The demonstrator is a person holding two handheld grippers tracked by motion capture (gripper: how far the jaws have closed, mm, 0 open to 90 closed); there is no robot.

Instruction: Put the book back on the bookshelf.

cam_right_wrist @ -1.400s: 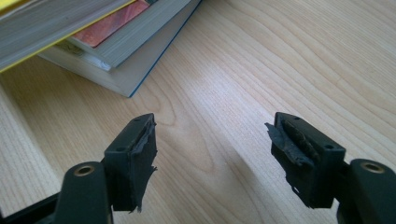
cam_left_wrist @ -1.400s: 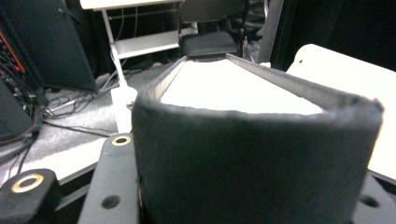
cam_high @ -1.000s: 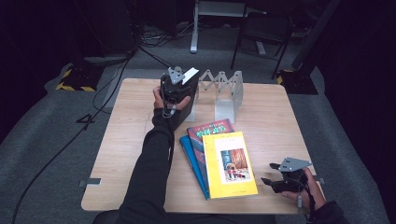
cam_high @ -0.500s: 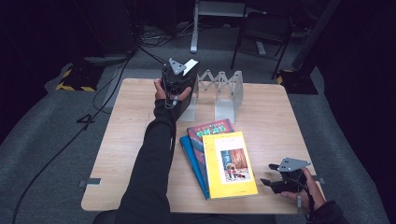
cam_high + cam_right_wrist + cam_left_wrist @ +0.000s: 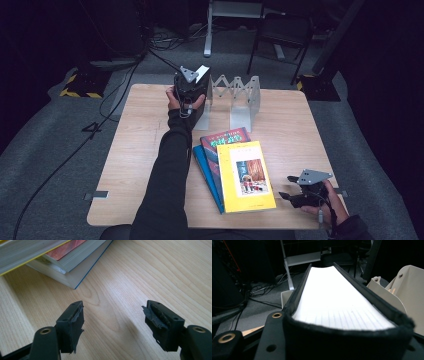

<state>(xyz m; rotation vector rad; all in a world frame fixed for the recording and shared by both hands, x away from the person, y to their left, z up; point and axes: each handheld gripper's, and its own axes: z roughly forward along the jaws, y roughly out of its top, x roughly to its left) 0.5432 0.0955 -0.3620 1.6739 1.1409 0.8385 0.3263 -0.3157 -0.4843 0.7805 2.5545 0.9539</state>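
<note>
A thick black-covered book with bright white page edges (image 5: 199,85) is held off the wooden table at its far left, clamped in the left gripper (image 5: 189,92). In the left gripper view the book (image 5: 337,302) runs away from the camera between the black jaws, its page block facing up and its dark covers on either side. The book sits at the left end of a cream metal accordion-style book rack (image 5: 239,97), whose pale upright plates (image 5: 404,287) stand just to the right of it in that view. The rack stands at the far middle of the light wooden table (image 5: 140,150).

Nearer the person, a stack of three books lies flat: a yellow-covered book (image 5: 245,175) on top, a red-covered book (image 5: 224,137) under it, and a blue-covered book (image 5: 205,170) at the bottom.

The right gripper (image 5: 292,192) rests at the near right corner, just beside the stack, its jaws spread wide and gripping nothing. In the right gripper view the jaws stand apart over bare wood, with the stack's page edges (image 5: 50,257) beyond them.
</note>
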